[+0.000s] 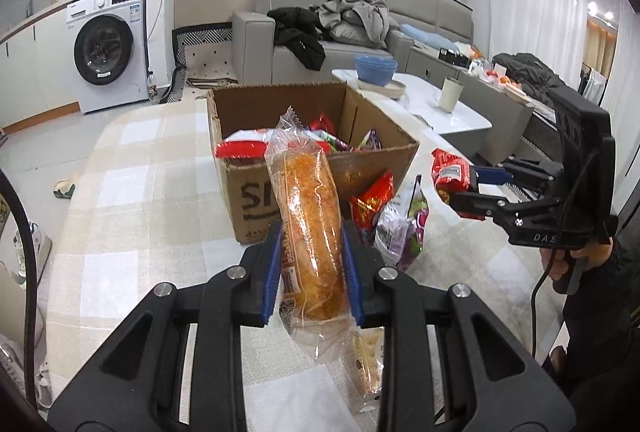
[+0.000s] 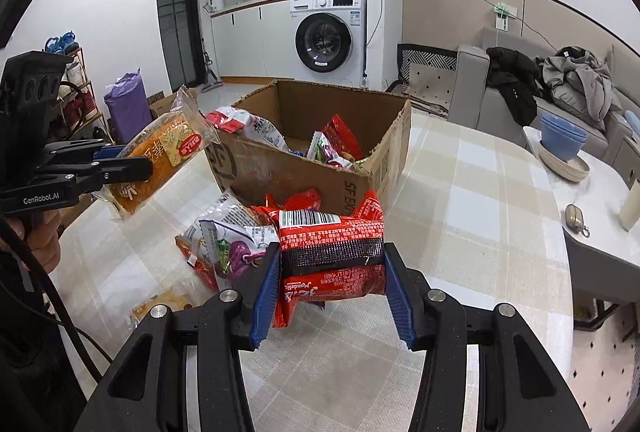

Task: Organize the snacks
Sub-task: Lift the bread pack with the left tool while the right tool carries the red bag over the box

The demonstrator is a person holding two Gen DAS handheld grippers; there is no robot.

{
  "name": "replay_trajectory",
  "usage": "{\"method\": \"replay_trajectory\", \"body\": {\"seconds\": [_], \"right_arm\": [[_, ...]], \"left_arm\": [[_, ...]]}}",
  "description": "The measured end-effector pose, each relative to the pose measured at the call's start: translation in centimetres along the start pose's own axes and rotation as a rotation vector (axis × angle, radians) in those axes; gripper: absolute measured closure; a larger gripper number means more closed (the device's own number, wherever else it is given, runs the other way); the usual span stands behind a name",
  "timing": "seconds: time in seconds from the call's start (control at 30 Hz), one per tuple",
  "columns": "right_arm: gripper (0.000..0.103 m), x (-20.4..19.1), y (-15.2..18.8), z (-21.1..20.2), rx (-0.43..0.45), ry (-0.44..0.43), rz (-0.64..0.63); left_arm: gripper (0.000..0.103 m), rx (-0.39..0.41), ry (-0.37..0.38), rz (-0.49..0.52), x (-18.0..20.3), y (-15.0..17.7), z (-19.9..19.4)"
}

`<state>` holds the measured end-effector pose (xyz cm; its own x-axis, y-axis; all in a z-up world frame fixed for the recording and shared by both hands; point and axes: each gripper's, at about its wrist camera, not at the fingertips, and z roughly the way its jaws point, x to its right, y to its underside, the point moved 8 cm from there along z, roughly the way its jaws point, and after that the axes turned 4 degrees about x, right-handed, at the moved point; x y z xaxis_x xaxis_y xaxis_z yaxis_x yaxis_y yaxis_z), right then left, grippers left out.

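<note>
your left gripper (image 1: 312, 268) pinches the bread roll (image 1: 308, 232) between its jaws; your right gripper (image 2: 332, 284) clamps the red packet (image 2: 332, 252).

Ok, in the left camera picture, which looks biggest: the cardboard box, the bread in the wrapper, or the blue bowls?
1. Cardboard box looks biggest.
2. Bread in the wrapper, held in the left gripper, comes second, though it sits close to the camera, which makes it look bigger.
3. Blue bowls look smallest, but they are far away.

Red packet (image 2: 332, 256) — beige-checked tablecloth (image 2: 460, 199)
</note>
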<state>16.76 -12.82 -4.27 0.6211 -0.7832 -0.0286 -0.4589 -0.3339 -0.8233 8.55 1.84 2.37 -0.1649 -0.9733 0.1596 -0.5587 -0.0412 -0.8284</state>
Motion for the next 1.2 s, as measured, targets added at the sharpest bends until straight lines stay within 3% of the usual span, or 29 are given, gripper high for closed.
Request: {"method": "replay_trajectory", "body": {"seconds": [0.37, 0.7, 1.2], "right_arm": [[0.053, -0.2, -2.3, -0.9, 0.115, -0.014, 0.055], [0.053, -1.2, -4.8, -1.2, 0.204, -0.019, 0.085], [0.053, -1.6, -8.2, 1.5, 0.217, -0.014, 0.086]], "left_arm": [[0.079, 0.062, -0.017, -0.015, -0.6, -2.1, -1.5], [0.079, 0.135, -0.03, -0.025, -1.7, -5.9, -3.0], [0.079, 0.18, -0.079, -0.031, -3.0, -11.2, -0.7]]}}
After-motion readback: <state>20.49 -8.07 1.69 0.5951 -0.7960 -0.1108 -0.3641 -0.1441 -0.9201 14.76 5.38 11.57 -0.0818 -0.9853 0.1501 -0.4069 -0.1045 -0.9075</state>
